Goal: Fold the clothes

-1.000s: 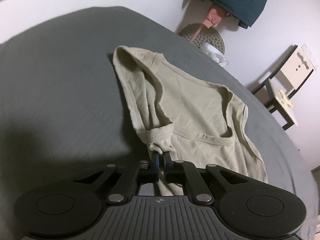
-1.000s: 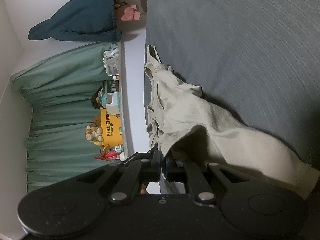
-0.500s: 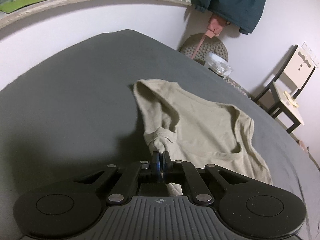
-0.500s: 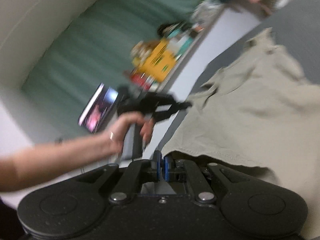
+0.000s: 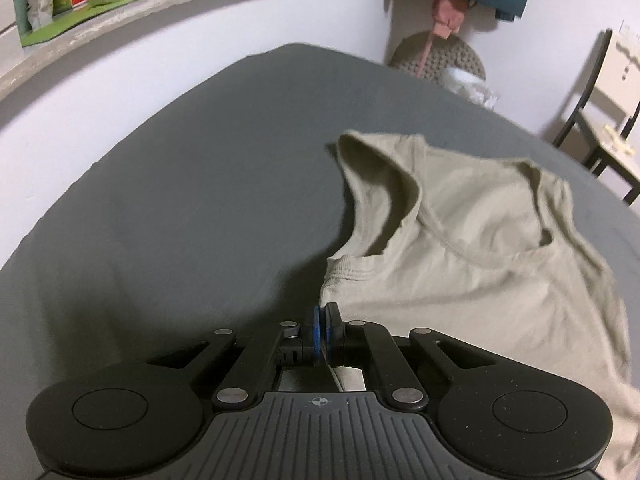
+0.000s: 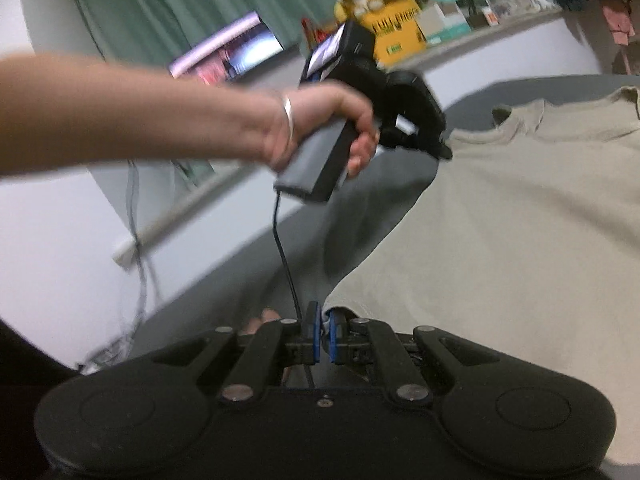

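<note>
1. Since the earlier pictures the beige T-shirt (image 5: 492,264) has swung from hanging beside the bed edge to lying spread across the grey bed sheet (image 5: 192,184), and the left view now takes in more of the wall ledge.
2. T-shirt position: collar and one sleeve rumpled toward the far side, body flat on the sheet, near edge running under both tools.
3. Left gripper (image 5: 322,330) — jaws clamped on the shirt's near sleeve hem; in the right view it is seen from outside (image 6: 416,120), gripped by a hand (image 6: 320,128) wearing a bracelet.
4. Right gripper (image 6: 325,338) — pads pinched on the shirt's lower corner, a sliver of cloth showing between them.
5. Stage, as a judgement: the garment is being laid out flat for folding; no finished fold is visible.
6. Risks: uneven pull between the two grips could leave the raised sleeve fold creased in; a thin pinch may slip free; the dangling cable (image 6: 286,256) could snag the cloth.
7. Writing: a yellow box (image 6: 396,30) on the ledge bears lettering, too blurred here to read.
</note>
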### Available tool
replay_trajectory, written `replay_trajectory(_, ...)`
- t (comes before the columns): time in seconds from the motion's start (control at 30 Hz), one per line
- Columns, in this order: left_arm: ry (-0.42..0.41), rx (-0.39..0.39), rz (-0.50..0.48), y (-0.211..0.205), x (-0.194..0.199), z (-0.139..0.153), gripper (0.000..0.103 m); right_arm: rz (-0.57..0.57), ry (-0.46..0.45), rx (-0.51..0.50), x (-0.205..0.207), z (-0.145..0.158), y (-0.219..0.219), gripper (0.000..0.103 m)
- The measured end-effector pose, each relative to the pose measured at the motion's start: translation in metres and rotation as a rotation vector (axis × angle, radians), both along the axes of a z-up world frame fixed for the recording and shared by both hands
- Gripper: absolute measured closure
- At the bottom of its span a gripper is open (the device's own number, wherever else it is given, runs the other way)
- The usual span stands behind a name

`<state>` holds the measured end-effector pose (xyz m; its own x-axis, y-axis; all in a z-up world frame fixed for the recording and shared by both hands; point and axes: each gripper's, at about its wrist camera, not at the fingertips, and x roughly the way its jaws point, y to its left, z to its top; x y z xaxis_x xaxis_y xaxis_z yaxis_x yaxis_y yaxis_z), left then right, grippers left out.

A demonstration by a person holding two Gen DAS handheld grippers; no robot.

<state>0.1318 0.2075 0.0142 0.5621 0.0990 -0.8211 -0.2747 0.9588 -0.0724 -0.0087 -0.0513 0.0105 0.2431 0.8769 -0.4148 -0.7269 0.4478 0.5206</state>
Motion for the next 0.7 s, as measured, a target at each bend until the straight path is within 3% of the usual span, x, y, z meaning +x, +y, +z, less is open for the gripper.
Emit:
replay_trajectory(0.23, 0.051, 0.074, -0.020, -0.007, -0.008, -0.018, 0.099, -0.011, 0.058, -0.102, -0.006, -0.016, 0.022, 0.098)
replay_trajectory(0.37, 0.018, 0.079, 0.014, -0.007, -0.012, -0.025, 0.099, -0.018, 0.092, -0.160, -0.010, -0.026, 0.034, 0.096)
replay_trajectory(0.4, 0.011, 0.084, 0.017, -0.007, -0.013, -0.025, 0.098, -0.019, 0.100, -0.174, -0.011, -0.028, 0.037, 0.092)
replay_trajectory(0.47, 0.018, 0.107, 0.032, -0.007, -0.012, -0.024, 0.087, -0.023, 0.117, -0.203, -0.012, -0.033, 0.044, 0.087)
replay_trajectory(0.5, 0.025, 0.120, 0.044, -0.008, -0.012, -0.024, 0.073, -0.024, 0.125, -0.218, -0.013, -0.035, 0.047, 0.081)
replay_trajectory(0.53, 0.037, 0.141, 0.066, -0.009, -0.012, -0.023, 0.047, -0.023, 0.131, -0.221, -0.014, -0.035, 0.048, 0.077)
replay_trajectory(0.6, 0.056, 0.193, 0.112, -0.007, -0.015, -0.022, 0.007, -0.013, 0.144, -0.205, -0.016, -0.031, 0.044, 0.072)
replay_trajectory(0.7, 0.048, 0.222, 0.125, -0.001, -0.026, -0.015, 0.006, 0.035, 0.197, -0.157, -0.015, -0.017, 0.027, 0.071)
